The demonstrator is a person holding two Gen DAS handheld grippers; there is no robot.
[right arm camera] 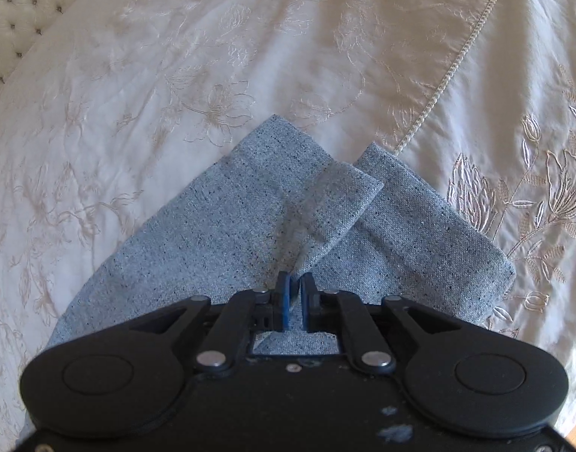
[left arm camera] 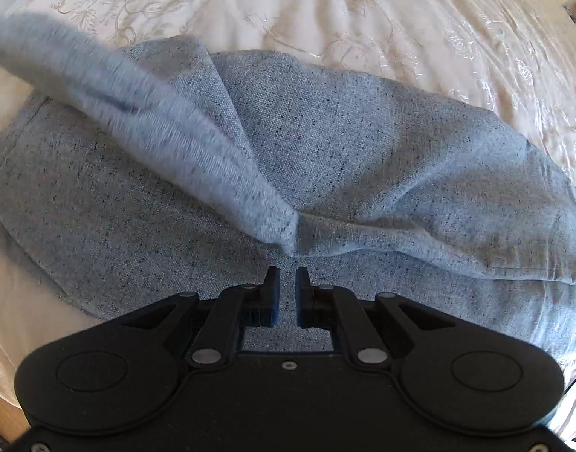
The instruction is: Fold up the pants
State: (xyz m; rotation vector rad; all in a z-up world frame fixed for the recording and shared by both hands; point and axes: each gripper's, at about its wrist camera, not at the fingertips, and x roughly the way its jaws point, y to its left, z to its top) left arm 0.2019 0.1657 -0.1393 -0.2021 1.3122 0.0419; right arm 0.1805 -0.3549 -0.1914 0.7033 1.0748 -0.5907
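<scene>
Pants: grey-blue speckled pants (left arm camera: pixel 325 143) lie on the bed, filling the middle of the left wrist view from 9 to 3 o'clock; in the right wrist view the leg ends (right arm camera: pixel 431 226) point toward 1 o'clock.
Bed: cream bedspread (right arm camera: pixel 174 75) with floral embroidery under everything; a tufted headboard (right arm camera: pixel 20 7) shows at 10 o'clock in the right wrist view.
Left hand-held gripper: the left hand-held gripper (left arm camera: pixel 287 282) has its jaws parted by a narrow gap with nothing between them; its tips sit just short of a bunched fold ridge (left arm camera: pixel 295 226) at 12 o'clock.
Right hand-held gripper: the right hand-held gripper (right arm camera: pixel 295 286) is closed on the pants, a pinch of cloth showing between the blue pads (right arm camera: pixel 284 301), and the fabric rises in a crease toward 12 o'clock.
Loose flap: a blurred flap (left arm camera: pixel 118 90) of the cloth runs from 10 o'clock down to the ridge, seemingly in motion.
Legs: one leg lies partly over the other, the hems offset and not squared; the upper corner (right arm camera: pixel 276 120) sits apart from the lower one.
Done so far: by the look of it, the legs have been brought roughly together, an early lengthwise fold.
Left to do: likely aligning the hems, smoothing the bunched middle, then folding the length over at least once.
Judgement: the task seems under halfway.
</scene>
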